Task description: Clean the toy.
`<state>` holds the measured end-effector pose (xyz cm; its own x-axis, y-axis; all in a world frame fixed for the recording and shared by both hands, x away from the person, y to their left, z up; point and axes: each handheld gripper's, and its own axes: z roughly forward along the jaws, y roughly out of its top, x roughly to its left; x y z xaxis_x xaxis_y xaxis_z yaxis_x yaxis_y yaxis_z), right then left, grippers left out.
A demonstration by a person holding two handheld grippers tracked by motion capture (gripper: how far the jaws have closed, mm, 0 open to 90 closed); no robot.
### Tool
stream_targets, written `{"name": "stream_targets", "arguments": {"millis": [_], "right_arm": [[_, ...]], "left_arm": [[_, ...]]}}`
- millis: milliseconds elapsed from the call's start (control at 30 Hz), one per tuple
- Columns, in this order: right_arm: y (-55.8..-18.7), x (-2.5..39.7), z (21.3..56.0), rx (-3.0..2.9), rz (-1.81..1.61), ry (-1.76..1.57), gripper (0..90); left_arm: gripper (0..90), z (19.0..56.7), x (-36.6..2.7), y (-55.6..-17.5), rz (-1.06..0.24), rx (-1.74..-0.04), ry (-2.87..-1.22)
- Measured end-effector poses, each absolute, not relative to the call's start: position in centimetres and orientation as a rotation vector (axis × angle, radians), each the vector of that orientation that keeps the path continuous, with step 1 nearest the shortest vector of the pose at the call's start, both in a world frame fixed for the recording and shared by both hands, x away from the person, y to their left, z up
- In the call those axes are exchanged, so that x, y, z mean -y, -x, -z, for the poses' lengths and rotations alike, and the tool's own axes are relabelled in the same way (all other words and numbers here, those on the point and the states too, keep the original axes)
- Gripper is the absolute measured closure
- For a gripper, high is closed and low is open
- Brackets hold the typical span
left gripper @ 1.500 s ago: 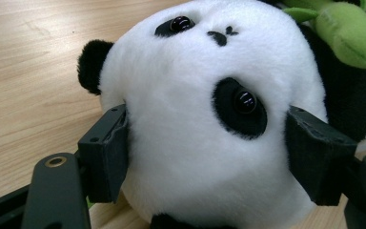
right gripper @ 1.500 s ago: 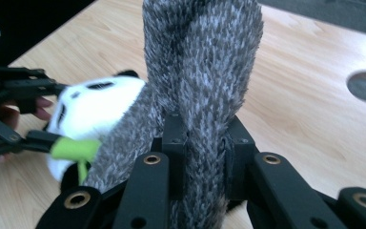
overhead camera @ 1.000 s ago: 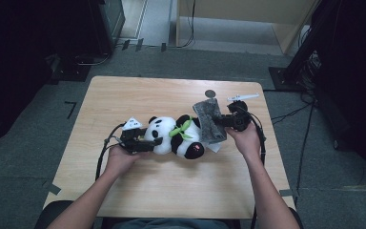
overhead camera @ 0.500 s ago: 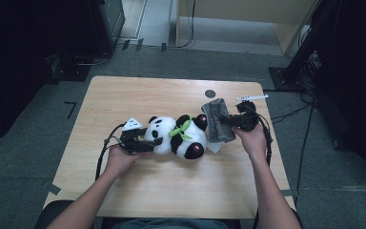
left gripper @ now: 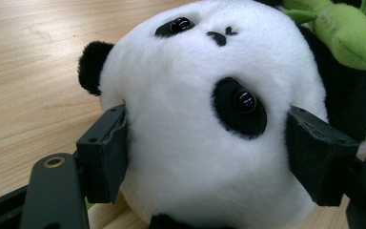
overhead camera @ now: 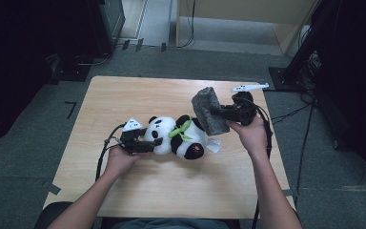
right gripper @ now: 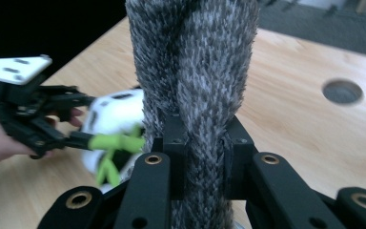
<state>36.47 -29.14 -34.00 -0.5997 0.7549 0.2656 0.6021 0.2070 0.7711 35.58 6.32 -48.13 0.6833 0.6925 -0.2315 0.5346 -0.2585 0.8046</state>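
My black-jawed left gripper (left gripper: 205, 157) pinches a white plush panda (left gripper: 205, 124) with black eye patches and green bamboo; my right gripper (right gripper: 202, 143) grips a mottled grey shaggy cloth (right gripper: 195, 62) over the pale wood-grain table (overhead camera: 124, 100).

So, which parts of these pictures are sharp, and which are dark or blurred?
High view: the table is evenly lit, the room around it dark. Left gripper view: the panda is sharp, without glare. Right gripper view: the grey cloth is in focus, while the panda and left tongs behind look soft.
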Motion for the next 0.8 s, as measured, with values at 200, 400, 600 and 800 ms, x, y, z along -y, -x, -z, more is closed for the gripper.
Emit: {"name": "stream_targets", "arguments": {"millis": [200,400,600,800], "right_arm": [[-36.1,26.6,32.8,-2.355,-1.386,-1.21,76.8],[-38.0,26.2,35.7,-2.368,-1.353,-1.288,76.8],[-39.6,27.5,38.9,-2.362,-1.297,-1.44,76.0],[-39.9,28.6,39.7,-2.34,-1.305,-1.49,75.8]], "left_arm": [[23.7,48.1,-6.2,-35.5,-0.218,-0.955,-1.936],[23.7,48.1,-6.2,-35.4,-0.22,-0.953,-1.936],[23.7,48.1,-6.2,-35.4,-0.224,-0.952,-1.936],[23.9,48.2,-6.1,-35.4,-0.224,-0.961,-1.927]]}}
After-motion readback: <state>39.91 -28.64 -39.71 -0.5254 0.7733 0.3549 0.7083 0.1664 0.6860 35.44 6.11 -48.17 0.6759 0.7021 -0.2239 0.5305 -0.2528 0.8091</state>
